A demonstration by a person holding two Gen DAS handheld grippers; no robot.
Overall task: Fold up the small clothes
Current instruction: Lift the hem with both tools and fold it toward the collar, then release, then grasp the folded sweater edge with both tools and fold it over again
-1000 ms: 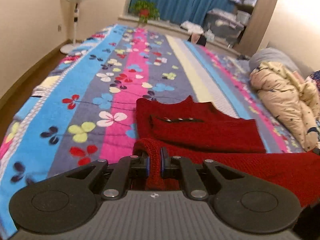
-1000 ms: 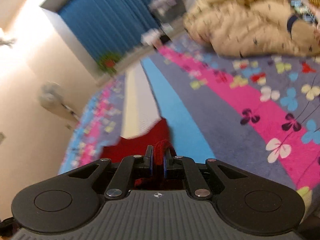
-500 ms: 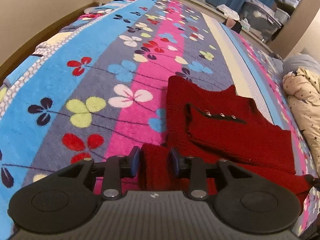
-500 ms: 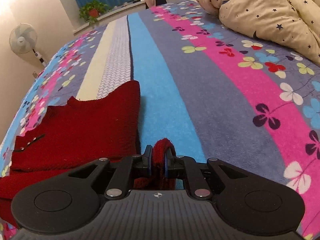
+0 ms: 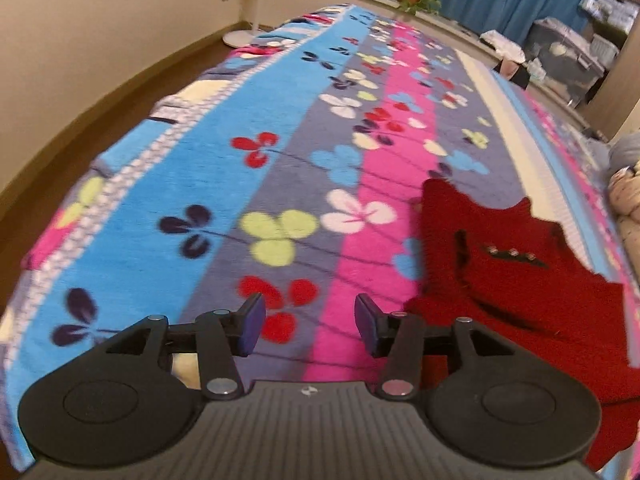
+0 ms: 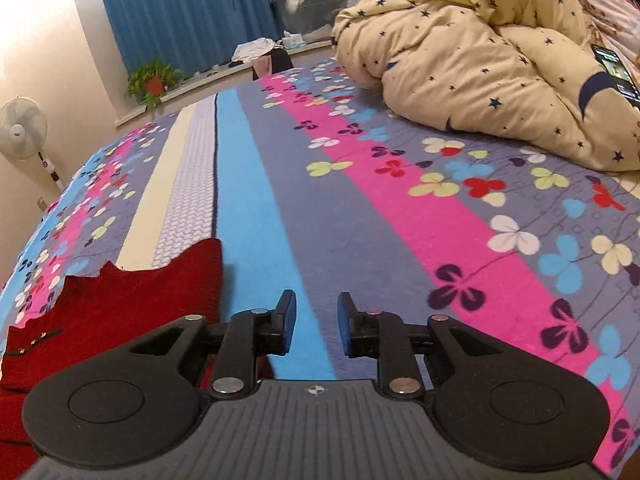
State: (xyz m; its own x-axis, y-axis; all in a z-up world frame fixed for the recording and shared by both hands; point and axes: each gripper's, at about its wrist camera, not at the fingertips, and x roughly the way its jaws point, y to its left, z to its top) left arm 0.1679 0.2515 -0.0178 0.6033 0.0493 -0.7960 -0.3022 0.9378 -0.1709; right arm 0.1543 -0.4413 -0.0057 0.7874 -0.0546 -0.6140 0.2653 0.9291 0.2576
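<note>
A small red knit sweater [image 5: 516, 280] lies partly folded on the flowered blanket [image 5: 224, 184], at the right of the left wrist view, with a row of small buttons near its neck. My left gripper [image 5: 310, 326] hovers just left of the sweater's near edge; its jaws are opening and only blanket shows between them. In the right wrist view the same sweater [image 6: 120, 300] lies at the lower left. My right gripper [image 6: 316, 328] is beside its right edge, jaws opening, nothing between them.
A cream star-print duvet [image 6: 480, 64] is bunched at the far right of the bed, with a phone [image 6: 614, 68] lying on it. A standing fan [image 6: 24, 128] and a potted plant [image 6: 154, 80] stand by the blue curtain. The bed's left edge [image 5: 100, 168] drops to a wooden floor.
Both grippers let go of the red sweater's edge and opened. Each has moved down and off the cloth, the left one to its left side, the right one to its right.
</note>
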